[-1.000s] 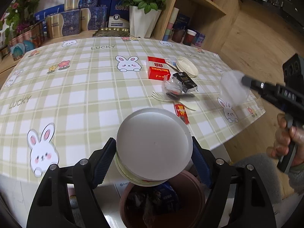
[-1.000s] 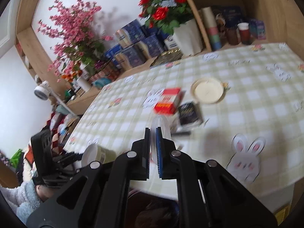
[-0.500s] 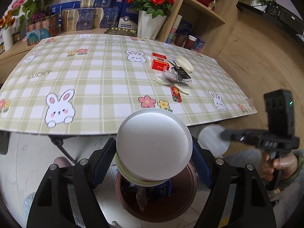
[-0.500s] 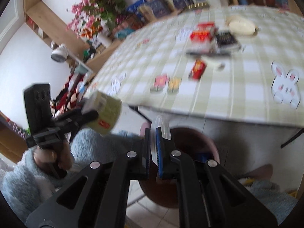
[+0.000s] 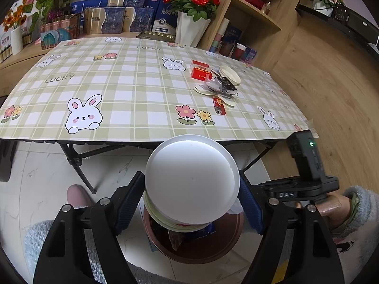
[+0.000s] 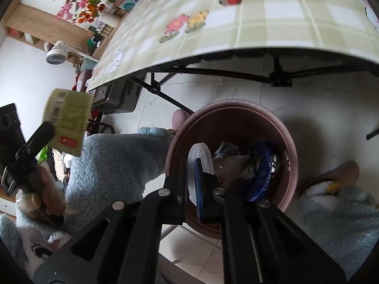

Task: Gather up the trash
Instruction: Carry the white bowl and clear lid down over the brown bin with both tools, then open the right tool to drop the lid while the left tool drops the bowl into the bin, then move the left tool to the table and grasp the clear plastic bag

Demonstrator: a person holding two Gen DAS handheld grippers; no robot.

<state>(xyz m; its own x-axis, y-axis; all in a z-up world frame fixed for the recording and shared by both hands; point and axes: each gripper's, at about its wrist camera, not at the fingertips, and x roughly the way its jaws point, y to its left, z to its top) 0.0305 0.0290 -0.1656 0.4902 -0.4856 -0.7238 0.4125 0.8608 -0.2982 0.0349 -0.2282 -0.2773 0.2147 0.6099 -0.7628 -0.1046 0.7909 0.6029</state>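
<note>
My left gripper [image 5: 190,183] is shut on a paper cup [image 5: 189,172], its white base facing the camera, held over a brown bin [image 5: 213,253] on the floor. In the right wrist view the cup [image 6: 68,118] shows a yellow-green label at the left. My right gripper [image 6: 191,165] points down into the bin [image 6: 236,105] with a clear plastic lid [image 6: 197,151] standing on edge between its pads; its jaws are just starting to open. Inside the bin lie a blue wrapper [image 6: 265,170] and crumpled packaging.
On the checked tablecloth [image 5: 132,90] lie a red packet [image 5: 200,71], a white lid [image 5: 229,73], a black packet [image 5: 225,84], a red lighter [image 5: 219,105] and plastic spoons. Folding table legs [image 6: 165,97] stand behind the bin. The person's fleece-clad knees flank it.
Both grippers have pulled back from the table to the bin. The right gripper sank and tipped down, so the lid now hangs inside the bin's mouth.
</note>
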